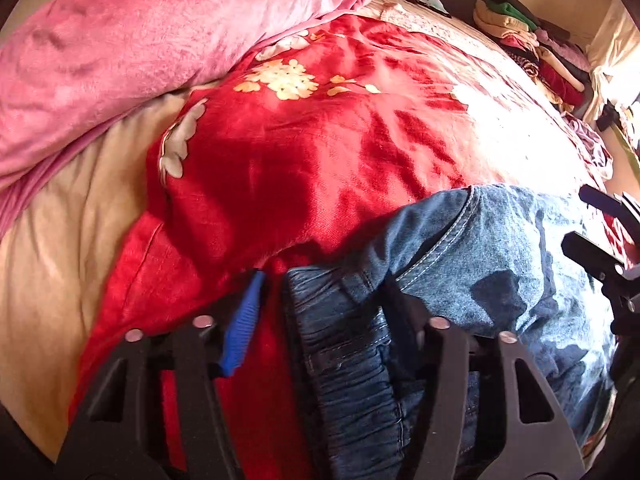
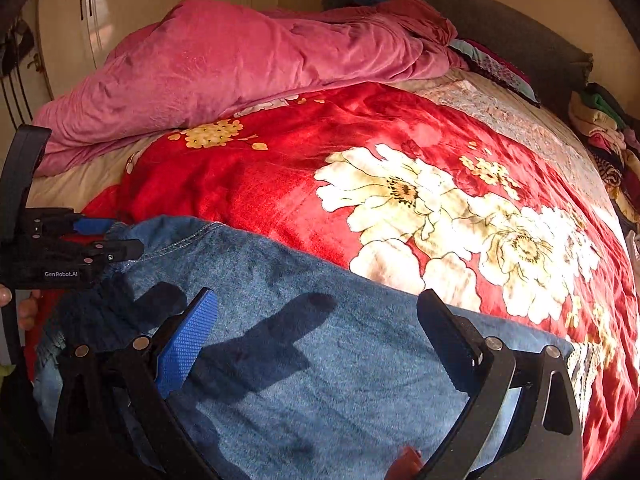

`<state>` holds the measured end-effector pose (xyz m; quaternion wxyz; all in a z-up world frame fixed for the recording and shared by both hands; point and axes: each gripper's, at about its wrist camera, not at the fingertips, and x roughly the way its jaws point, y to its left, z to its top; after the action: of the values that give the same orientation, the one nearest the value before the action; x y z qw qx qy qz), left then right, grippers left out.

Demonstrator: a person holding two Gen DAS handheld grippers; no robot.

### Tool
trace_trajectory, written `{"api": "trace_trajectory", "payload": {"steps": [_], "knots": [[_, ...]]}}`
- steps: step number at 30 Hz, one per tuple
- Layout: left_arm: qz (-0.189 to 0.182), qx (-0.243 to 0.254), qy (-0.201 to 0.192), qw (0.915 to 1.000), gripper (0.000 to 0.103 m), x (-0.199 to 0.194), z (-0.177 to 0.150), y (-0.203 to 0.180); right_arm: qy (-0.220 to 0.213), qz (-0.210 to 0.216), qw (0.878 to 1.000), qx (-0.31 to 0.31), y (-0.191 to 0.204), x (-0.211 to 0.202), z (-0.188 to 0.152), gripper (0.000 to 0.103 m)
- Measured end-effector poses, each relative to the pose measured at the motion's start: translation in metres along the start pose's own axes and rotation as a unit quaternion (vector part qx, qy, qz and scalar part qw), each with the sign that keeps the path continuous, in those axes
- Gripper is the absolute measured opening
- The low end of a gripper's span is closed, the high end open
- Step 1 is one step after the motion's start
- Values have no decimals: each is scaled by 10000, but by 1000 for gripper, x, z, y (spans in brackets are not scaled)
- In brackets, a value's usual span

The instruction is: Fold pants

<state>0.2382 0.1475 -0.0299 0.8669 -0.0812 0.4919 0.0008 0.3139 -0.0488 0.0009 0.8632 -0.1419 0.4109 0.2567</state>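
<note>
Jeans [image 2: 304,344] lie flat on red blanket [image 2: 280,184], long axis left-right. Left gripper [image 1: 324,312] half-closed around waistband, grip uncertain. Right gripper [image 2: 320,340] wide open, empty, above legs.

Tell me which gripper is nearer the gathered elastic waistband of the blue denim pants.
Left. The left gripper straddles the gathered elastic waistband of the blue denim pants. The right gripper hovers open over plain denim, well away from it.
</note>
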Motion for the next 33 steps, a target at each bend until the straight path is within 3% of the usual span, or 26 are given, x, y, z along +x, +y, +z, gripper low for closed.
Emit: {"api": "trace_trajectory", "payload": {"steps": [4,15,17,22,25,33], "knots": [[64,150,-250,9996,32,-9,-2,-3,72,102,9993,-341,6,15,8,99],[-147,387,-861,9954,31,-51,-8,-7,257,239,9941,-1027,26,45,23,95],[-150,435,-888,9950,31,-51,-5,-10,320,281,9926,-1140,32,49,23,86],[-127,440,-911,9948,31,-51,-4,-11,304,610,9922,-1046,40,45,21,38],[-114,400,-921,9949,31,-52,-5,-9,161,638,9934,-934,40,33,17,18],[-220,507,-1160,9917,31,-73,-15,-12,-475,963,9935,-386,30,-32,-5,14]]}}
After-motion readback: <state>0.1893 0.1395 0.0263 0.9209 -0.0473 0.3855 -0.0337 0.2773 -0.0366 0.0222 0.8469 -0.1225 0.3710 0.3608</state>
